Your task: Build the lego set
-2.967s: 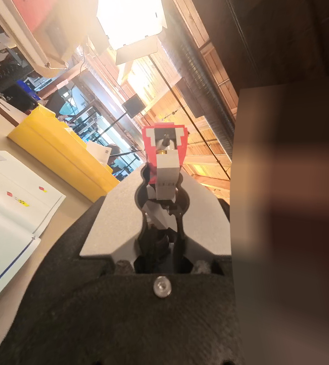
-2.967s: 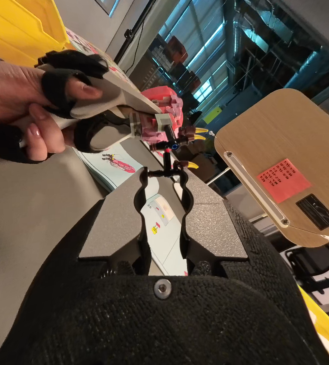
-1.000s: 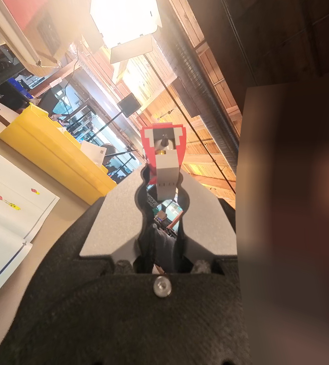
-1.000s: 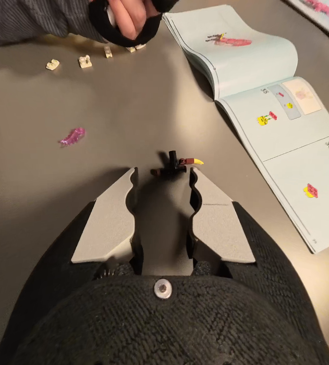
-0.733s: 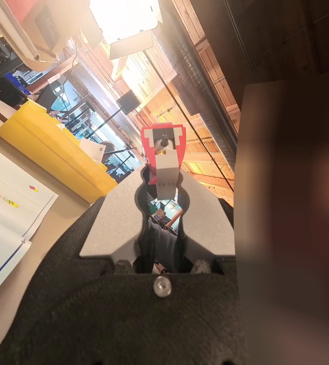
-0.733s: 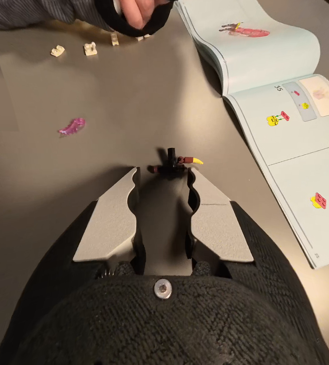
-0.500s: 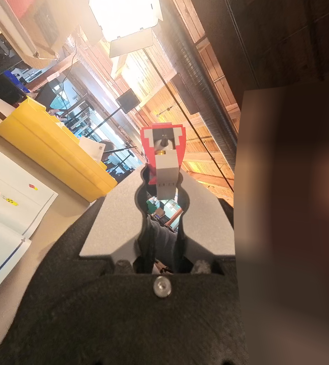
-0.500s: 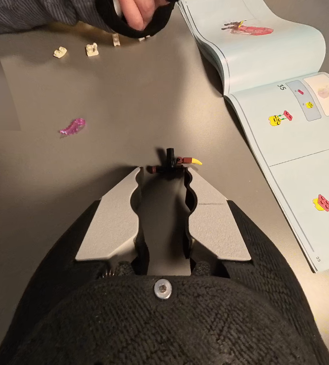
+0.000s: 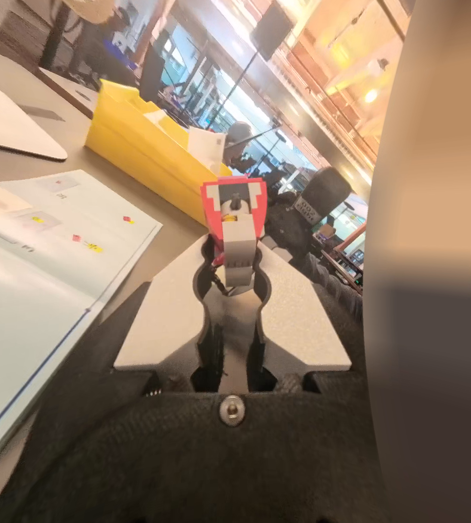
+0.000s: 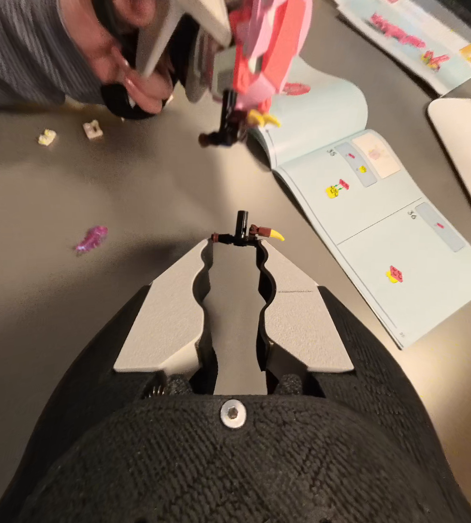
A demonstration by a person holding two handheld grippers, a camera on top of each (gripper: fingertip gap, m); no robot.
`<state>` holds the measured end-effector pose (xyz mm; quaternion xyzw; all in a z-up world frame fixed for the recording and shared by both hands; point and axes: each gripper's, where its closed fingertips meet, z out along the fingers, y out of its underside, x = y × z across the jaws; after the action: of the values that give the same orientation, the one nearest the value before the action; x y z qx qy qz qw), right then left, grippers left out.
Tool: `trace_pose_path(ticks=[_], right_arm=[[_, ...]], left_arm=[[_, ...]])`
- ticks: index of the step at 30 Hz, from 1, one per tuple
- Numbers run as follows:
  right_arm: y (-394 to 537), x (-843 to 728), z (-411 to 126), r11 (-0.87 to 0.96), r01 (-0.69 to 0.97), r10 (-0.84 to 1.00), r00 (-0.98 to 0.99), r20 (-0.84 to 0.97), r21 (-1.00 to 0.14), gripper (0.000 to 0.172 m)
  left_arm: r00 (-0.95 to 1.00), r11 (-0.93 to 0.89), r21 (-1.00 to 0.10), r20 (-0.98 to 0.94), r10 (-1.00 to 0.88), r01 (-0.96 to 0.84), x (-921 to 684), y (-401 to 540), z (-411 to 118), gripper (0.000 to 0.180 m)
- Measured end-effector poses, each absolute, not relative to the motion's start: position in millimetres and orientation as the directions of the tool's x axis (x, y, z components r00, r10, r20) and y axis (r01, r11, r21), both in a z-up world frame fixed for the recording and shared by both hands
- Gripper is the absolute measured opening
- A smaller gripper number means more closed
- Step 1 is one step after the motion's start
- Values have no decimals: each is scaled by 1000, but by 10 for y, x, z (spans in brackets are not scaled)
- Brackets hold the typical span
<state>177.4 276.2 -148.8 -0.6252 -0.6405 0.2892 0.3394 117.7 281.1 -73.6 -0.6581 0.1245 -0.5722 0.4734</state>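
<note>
The left tongs (image 9: 233, 254) pinch a red and grey brick model (image 9: 235, 223) above the table (image 10: 143, 192). The right tongs (image 10: 234, 243) pinch a small black claw piece (image 10: 241, 233) with 1 yellow tip, near an open booklet (image 10: 398, 254).

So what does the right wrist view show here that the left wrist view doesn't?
Only the right wrist view shows the right gripper shut on a small black claw piece with a yellow tip, a purple translucent piece, and two cream bricks on the table. Only the left wrist view shows the yellow bin. Both show the left gripper shut on the red and grey brick model, and the open instruction booklet.
</note>
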Motion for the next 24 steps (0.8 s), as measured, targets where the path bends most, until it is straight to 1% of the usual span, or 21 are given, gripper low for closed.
trace_pose_path(ticks=[4, 8, 11, 17, 24], right_arm=[[2713, 1747, -1334, 65, 599, 994, 32, 105, -798, 29], [2641, 1713, -1192, 70, 562, 994, 28, 103, -824, 29], [2614, 1708, -1103, 73, 531, 994, 28, 103, -844, 29], [2626, 1750, -1125, 59, 539, 995, 33, 91, -840, 29], [2663, 1774, -1096, 50, 543, 993, 64, 101, -838, 27]], left_arm=[[234, -529, -752, 638, -734, 393, 1291, 2735, -625, 23], [271, -547, -769, 632, -726, 330, 1370, 2739, -759, 23], [282, -558, -767, 638, -717, 318, 1379, 2748, -796, 23], [280, -601, -739, 672, -685, 304, 1394, 2761, -872, 23], [283, -629, -689, 723, -630, 360, 1300, 2836, -904, 23]])
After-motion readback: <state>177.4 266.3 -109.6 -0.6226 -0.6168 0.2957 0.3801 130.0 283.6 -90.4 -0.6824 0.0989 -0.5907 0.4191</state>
